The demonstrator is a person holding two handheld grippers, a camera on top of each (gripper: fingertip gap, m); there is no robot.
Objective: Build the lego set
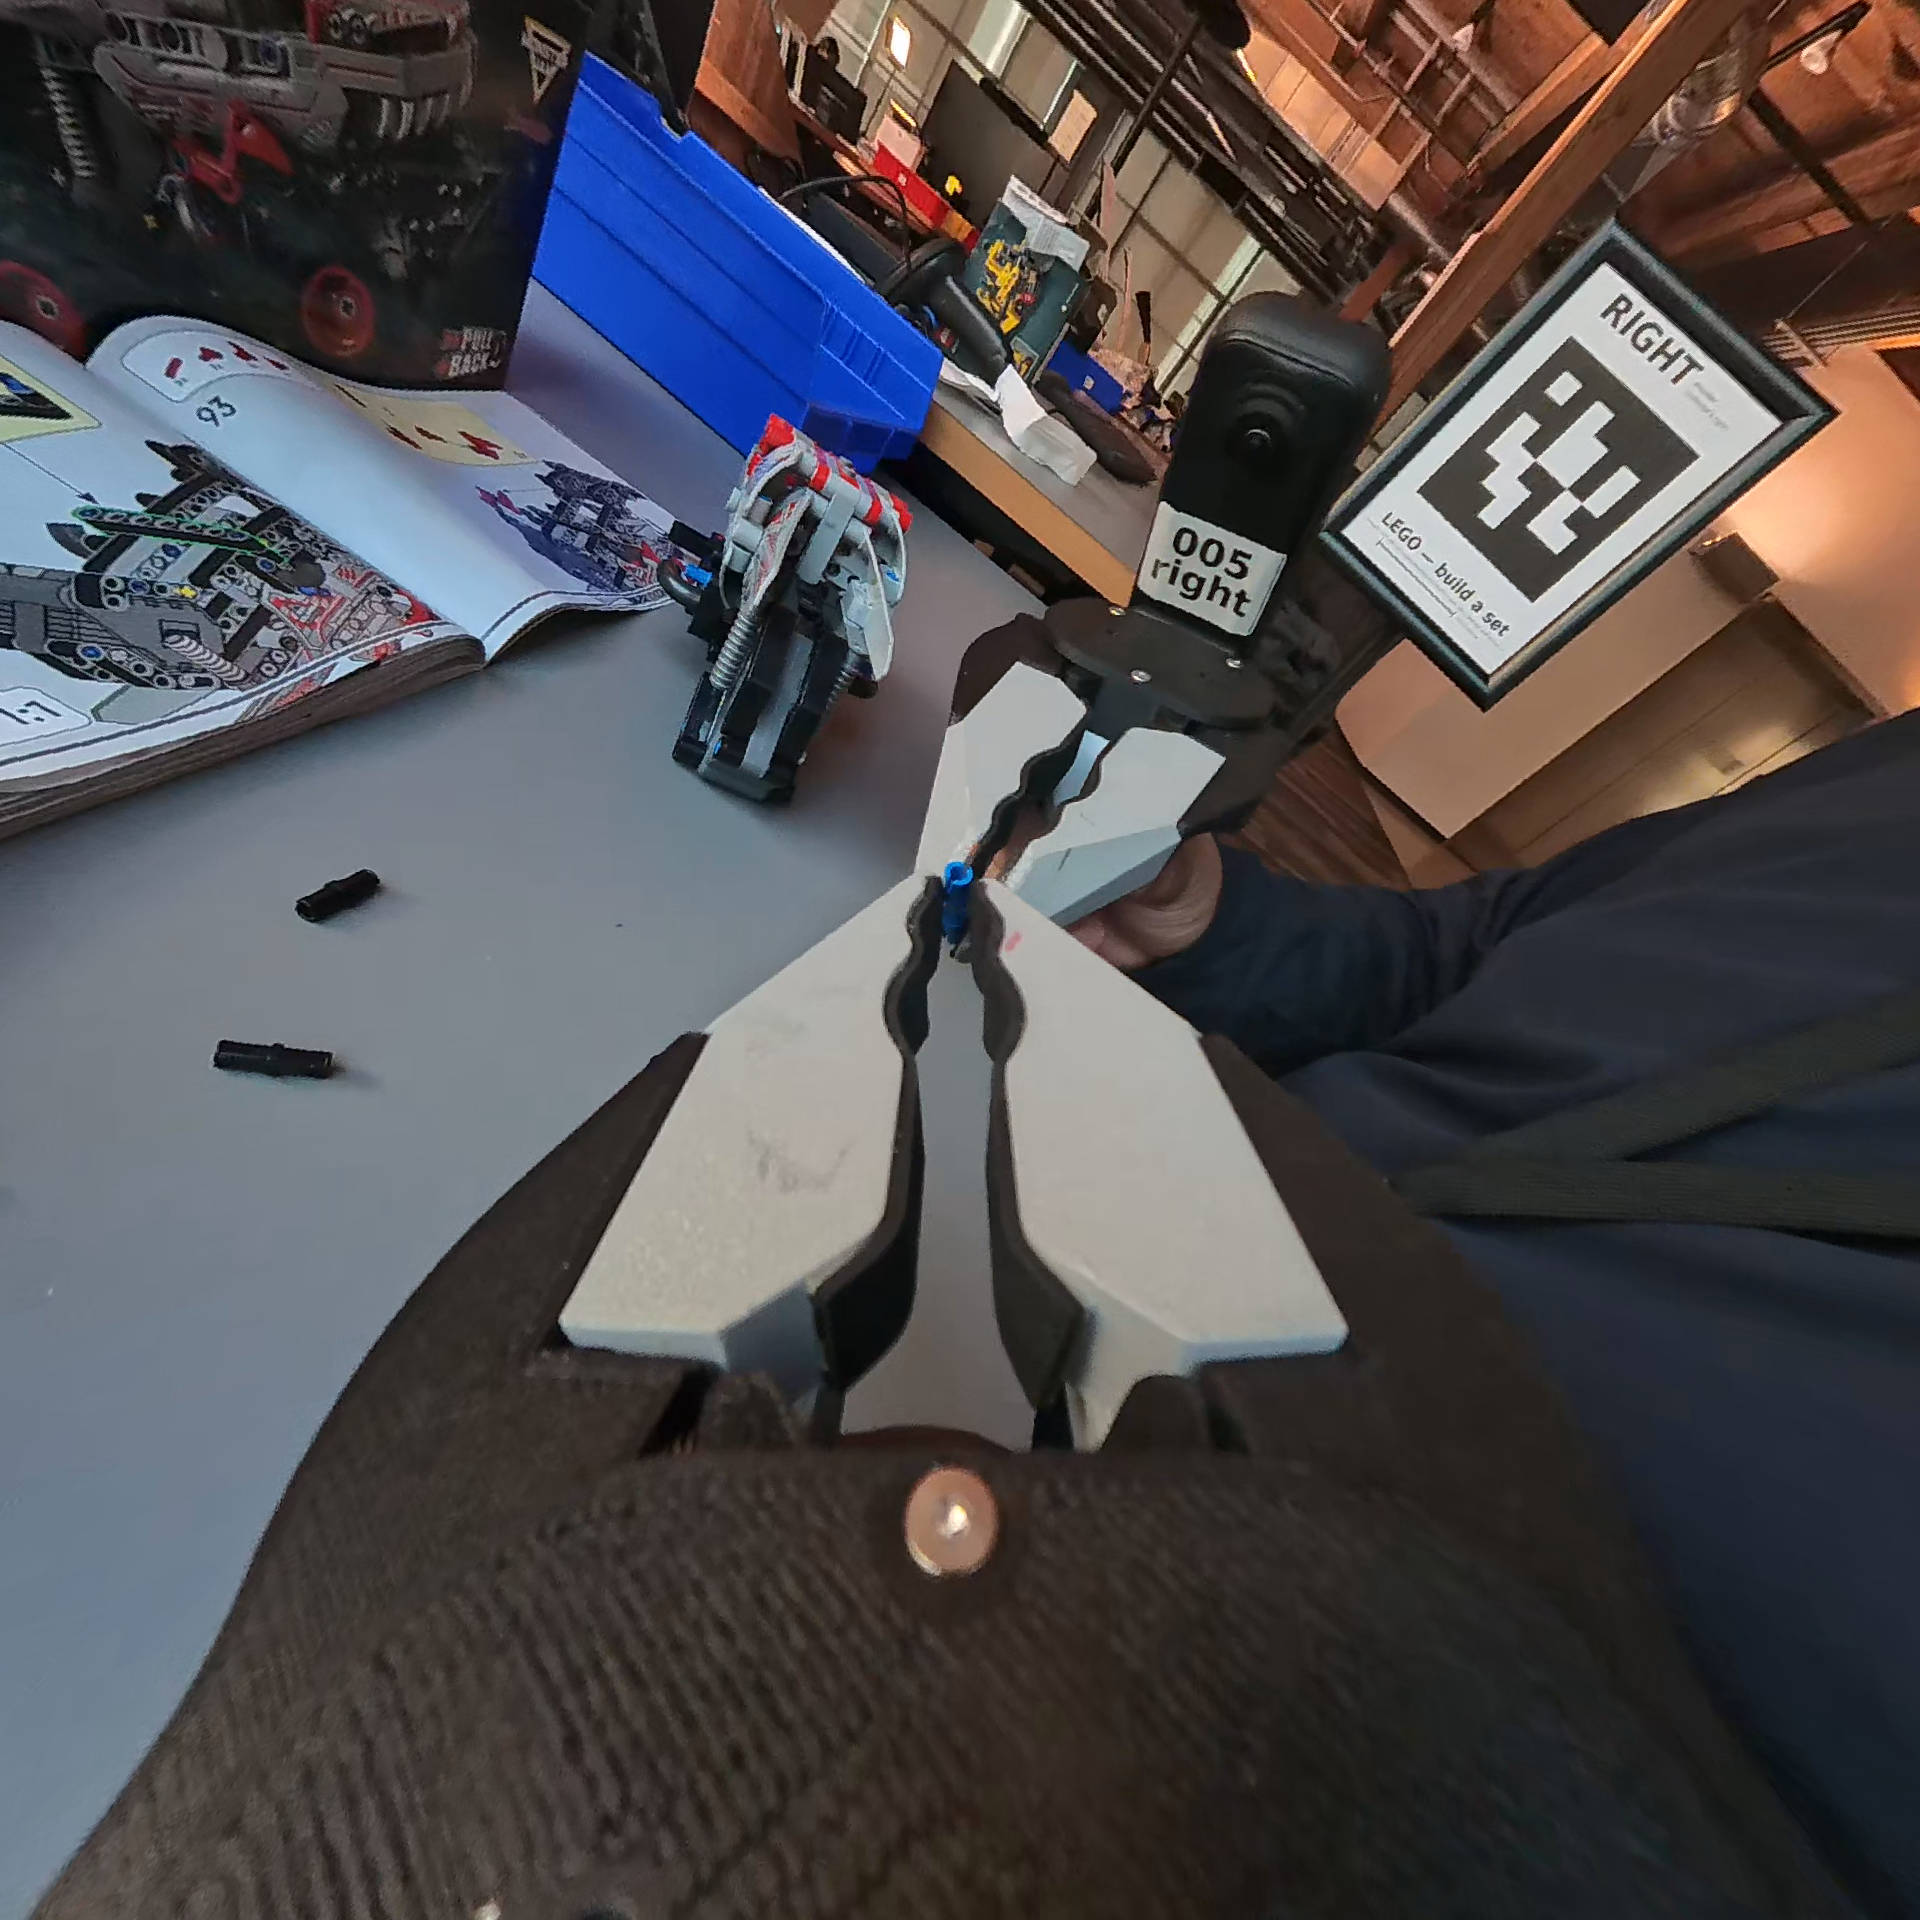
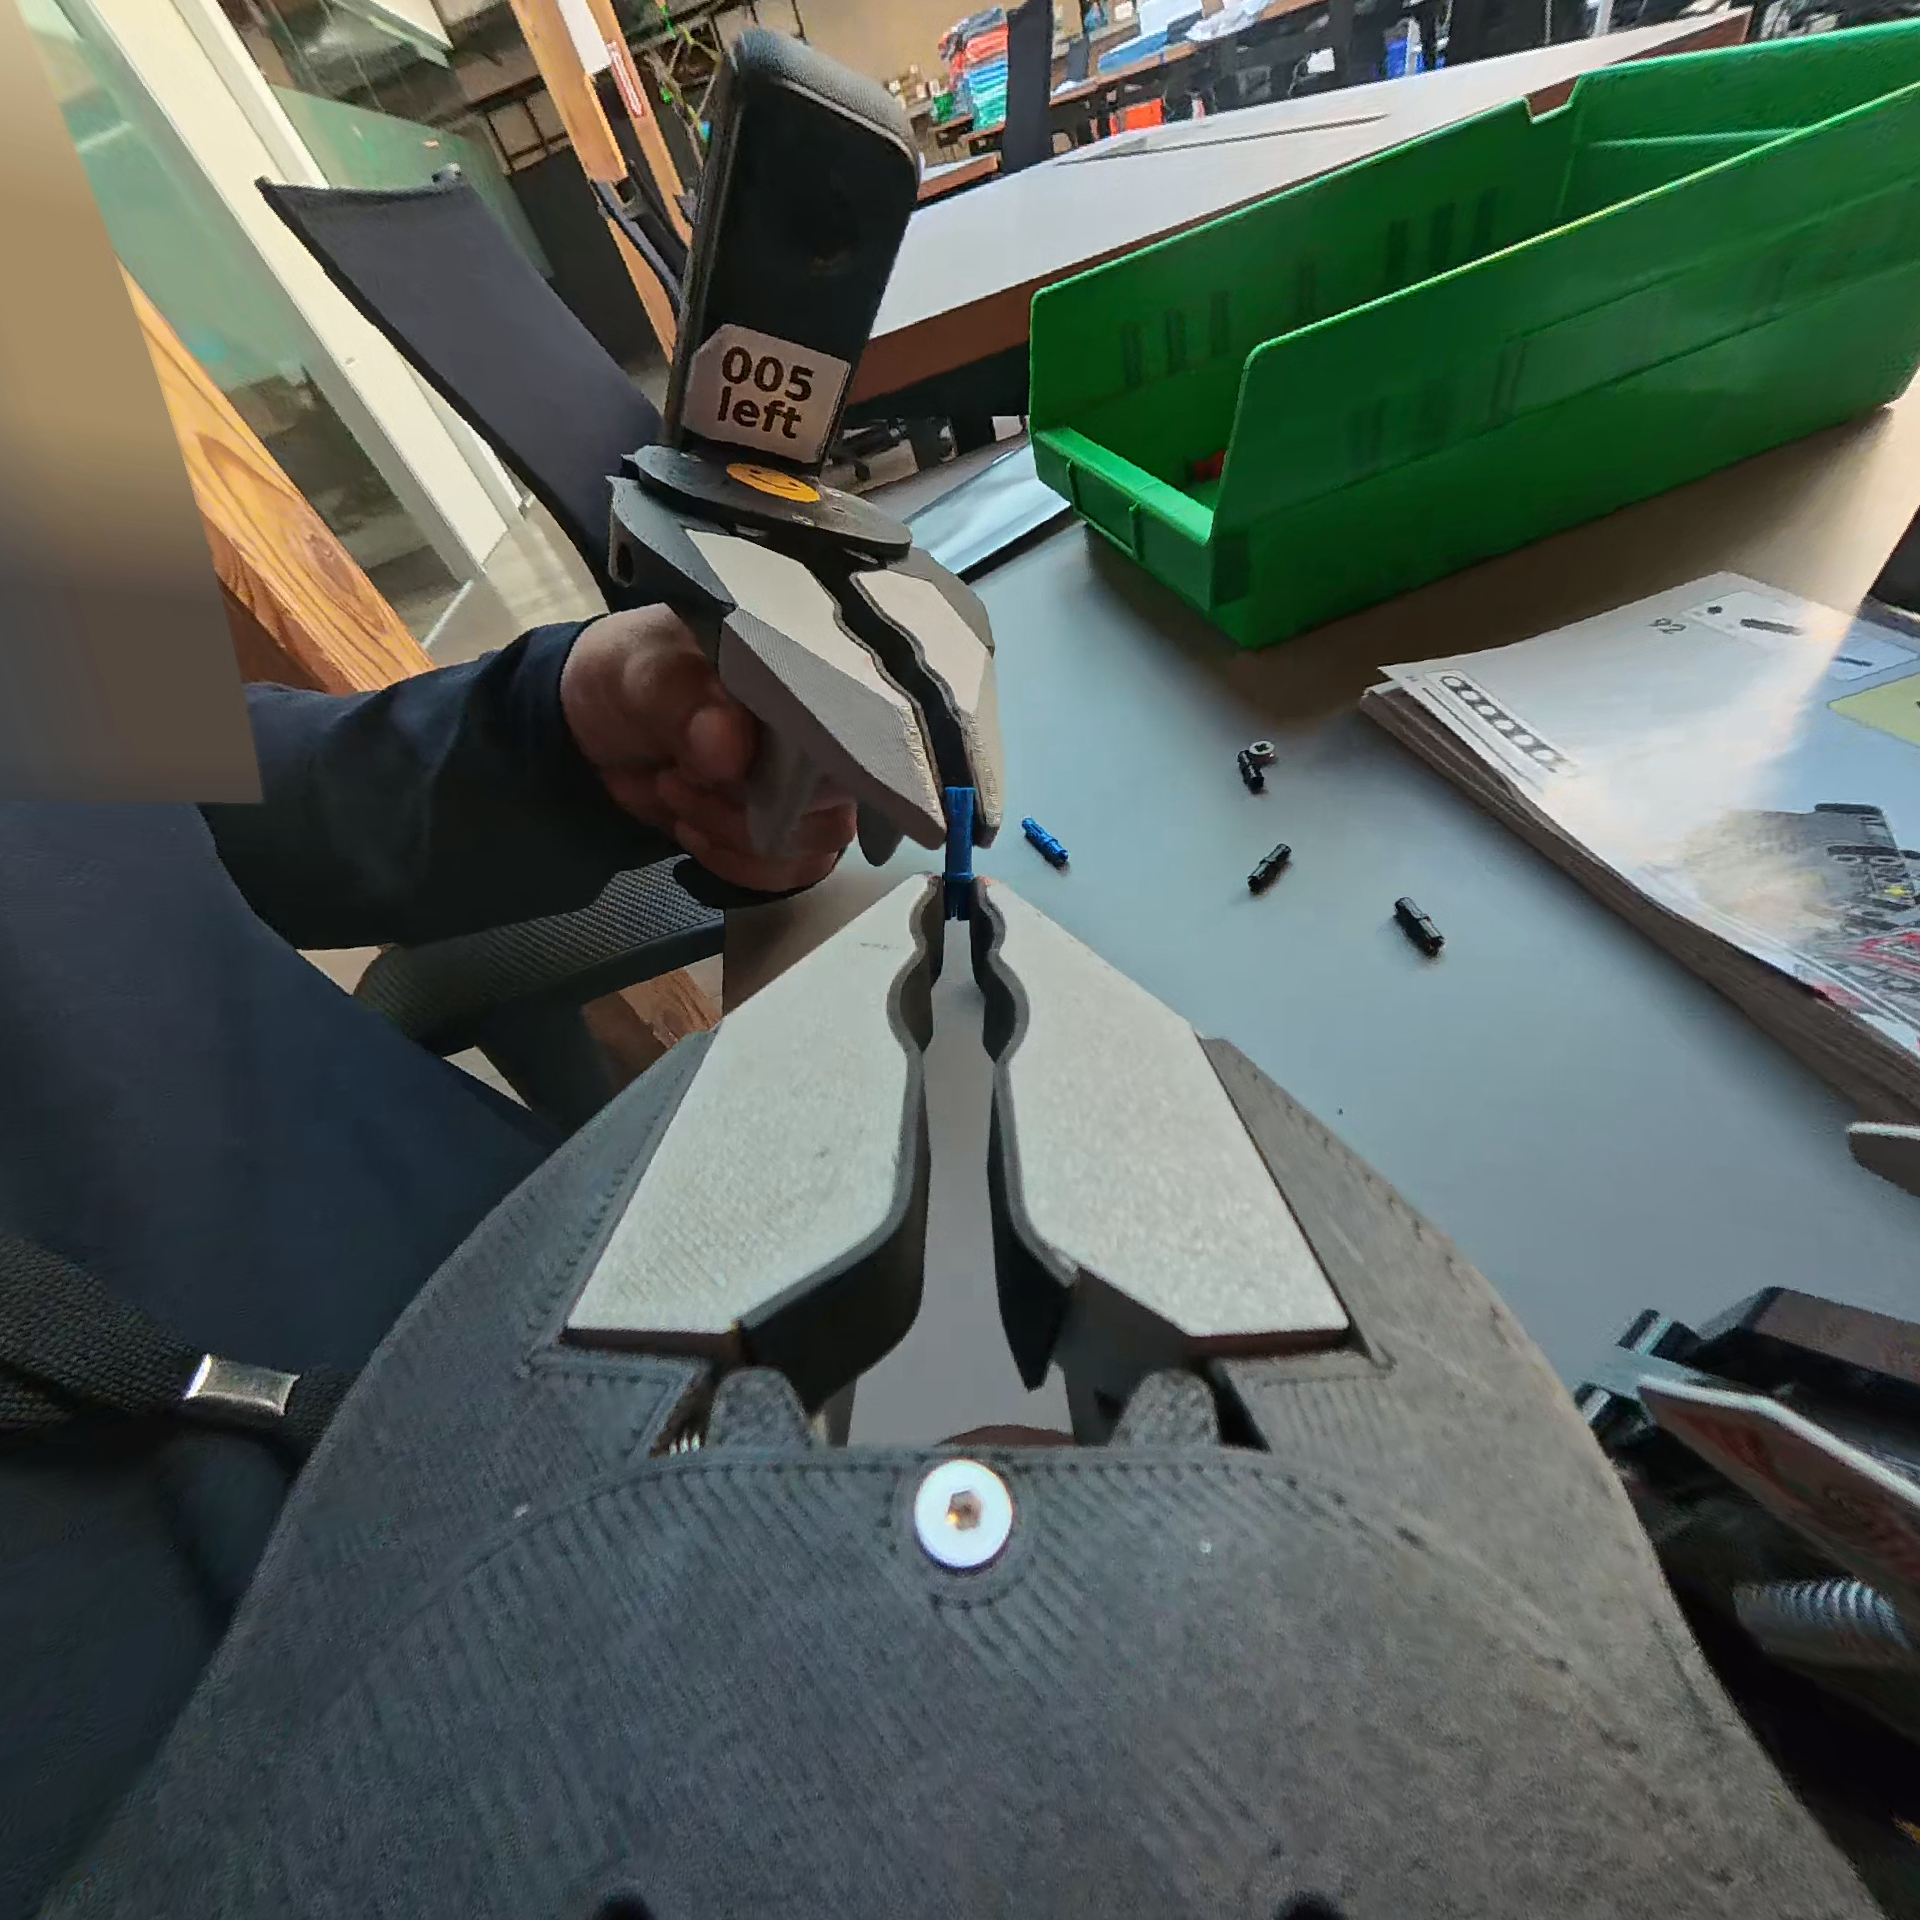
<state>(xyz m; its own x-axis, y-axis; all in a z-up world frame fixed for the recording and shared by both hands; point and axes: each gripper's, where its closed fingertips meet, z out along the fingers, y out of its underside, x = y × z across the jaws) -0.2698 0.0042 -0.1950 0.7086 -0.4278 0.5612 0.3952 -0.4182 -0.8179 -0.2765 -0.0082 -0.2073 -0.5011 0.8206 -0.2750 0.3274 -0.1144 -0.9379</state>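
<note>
Left tool [image 1: 954,914] and right tool [image 2: 958,896] tip to tip, both nearly closed on one blue pin [image 2: 958,844]. Grey bench [image 1: 436,935]: open manual [image 1: 260,561], loose black pins [image 2: 1268,868]; workshop behind.

Blue pin [image 2: 958,847], green bin [image 2: 1475,343]

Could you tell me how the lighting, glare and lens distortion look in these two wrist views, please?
Left wrist view: warm light on the background, wide-angle bending of the framed sign, blue pin at the left gripper sharp. Right wrist view: strong glare washes out the instruction booklet; the green bin curves with the lens; the gripper body in the foreground stays dim.
</note>
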